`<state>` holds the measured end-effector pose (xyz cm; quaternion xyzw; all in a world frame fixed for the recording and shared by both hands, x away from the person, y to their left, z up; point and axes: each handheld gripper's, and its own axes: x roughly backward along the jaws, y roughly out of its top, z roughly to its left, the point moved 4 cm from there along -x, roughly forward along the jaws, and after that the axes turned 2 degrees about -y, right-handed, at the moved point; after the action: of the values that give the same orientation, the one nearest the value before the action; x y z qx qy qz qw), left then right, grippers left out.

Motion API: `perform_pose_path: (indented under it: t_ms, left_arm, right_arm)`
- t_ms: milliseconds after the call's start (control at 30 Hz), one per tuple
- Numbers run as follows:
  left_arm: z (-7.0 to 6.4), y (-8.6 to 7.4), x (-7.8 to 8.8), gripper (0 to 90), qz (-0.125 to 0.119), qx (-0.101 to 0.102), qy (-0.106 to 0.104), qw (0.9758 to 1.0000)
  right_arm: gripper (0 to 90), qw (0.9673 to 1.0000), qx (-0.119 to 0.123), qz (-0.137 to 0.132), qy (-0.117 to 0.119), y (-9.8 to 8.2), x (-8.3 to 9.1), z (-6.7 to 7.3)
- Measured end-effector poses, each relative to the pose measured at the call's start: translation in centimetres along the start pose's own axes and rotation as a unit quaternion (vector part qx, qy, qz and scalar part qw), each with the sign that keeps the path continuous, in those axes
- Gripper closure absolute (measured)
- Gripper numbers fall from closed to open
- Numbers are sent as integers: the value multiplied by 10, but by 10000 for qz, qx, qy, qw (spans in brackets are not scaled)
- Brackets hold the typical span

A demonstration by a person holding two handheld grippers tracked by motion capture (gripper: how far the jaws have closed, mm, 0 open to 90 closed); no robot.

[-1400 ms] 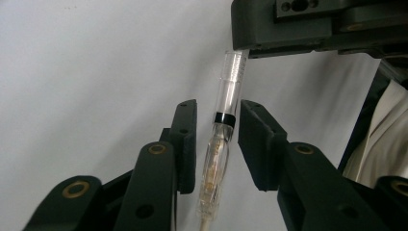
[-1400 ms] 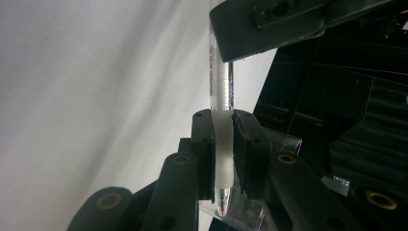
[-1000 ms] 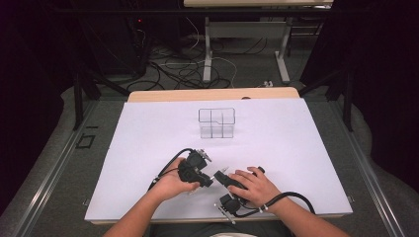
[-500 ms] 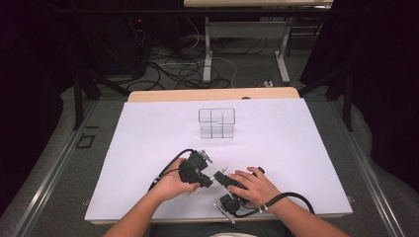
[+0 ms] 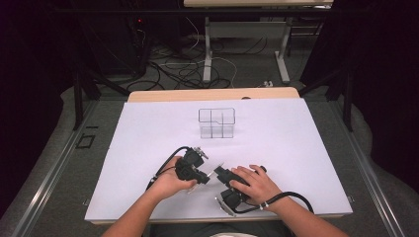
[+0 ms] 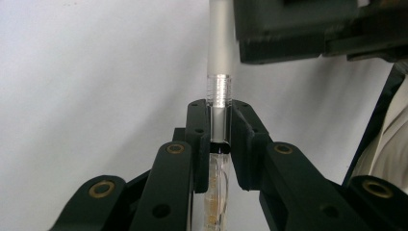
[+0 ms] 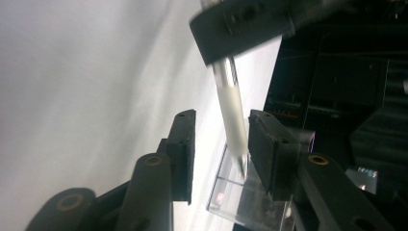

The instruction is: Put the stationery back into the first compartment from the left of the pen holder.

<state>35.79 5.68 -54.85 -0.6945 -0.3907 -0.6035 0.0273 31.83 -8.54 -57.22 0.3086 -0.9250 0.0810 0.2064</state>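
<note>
Your two grippers sit near the table's (image 5: 316, 148) front edge, left gripper (image 5: 203, 174) just left of the right gripper (image 5: 221, 174), the pen (image 5: 215, 171) bridging between them. The clear organizer (image 5: 216, 123) stands well behind them, toward the far edge, centred.

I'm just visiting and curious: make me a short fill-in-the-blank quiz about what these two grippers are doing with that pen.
1. The left gripper is shut on a clear ____.
2. The right gripper has just been opening; its jaws now stand ____ around the pen's tip.
3. Farther back on the white table stands a clear, empty ____.

Missing words: pen; open; organizer
</note>
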Motion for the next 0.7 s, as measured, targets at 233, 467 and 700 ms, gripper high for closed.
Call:
perform_pose_path:
  t_ms: [233,467,700]
  left_arm:
    - [8,-4,6,793,-139,132,73,9998]
    - [18,-6,14,794,-373,379,32,9986]
    - [29,-9,21,793,-700,553,-11,9960]
  right_arm:
    - [531,9970,-769,81,24,-20,-2,-6]
    - [459,9824,-1860,181,17,-36,-2,-8]
    - [350,9331,-3547,497,312,-59,-3,-11]
